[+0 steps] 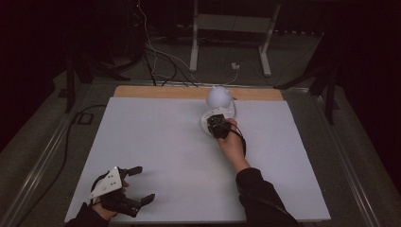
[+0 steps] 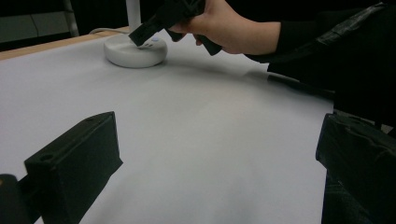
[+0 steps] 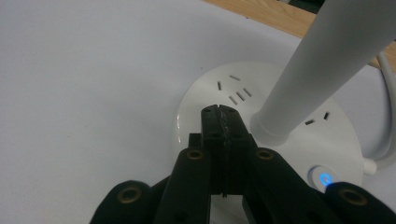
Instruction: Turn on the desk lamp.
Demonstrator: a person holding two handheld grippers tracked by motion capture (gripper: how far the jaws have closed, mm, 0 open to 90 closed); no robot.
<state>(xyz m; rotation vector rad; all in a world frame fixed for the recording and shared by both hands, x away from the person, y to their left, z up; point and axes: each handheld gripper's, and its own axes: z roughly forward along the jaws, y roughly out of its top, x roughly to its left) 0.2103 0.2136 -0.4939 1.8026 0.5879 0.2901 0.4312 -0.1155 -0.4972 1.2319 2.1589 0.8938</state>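
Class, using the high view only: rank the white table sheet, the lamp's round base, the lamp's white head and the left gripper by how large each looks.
1. White table sheet.
2. Left gripper.
3. Lamp's white head.
4. Lamp's round base, partly covered by the right gripper, so its rank against the head is unsure.

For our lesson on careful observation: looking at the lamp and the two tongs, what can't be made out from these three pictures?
- Lamp base: in the high view the right tongs and hand cover its near part.
- Lamp head: in the right gripper view the top edge cuts off the lamp stem.
- Power button: too small in the left gripper view to tell if lit.
- Left tongs: the left gripper view's edges cut off their jaws.
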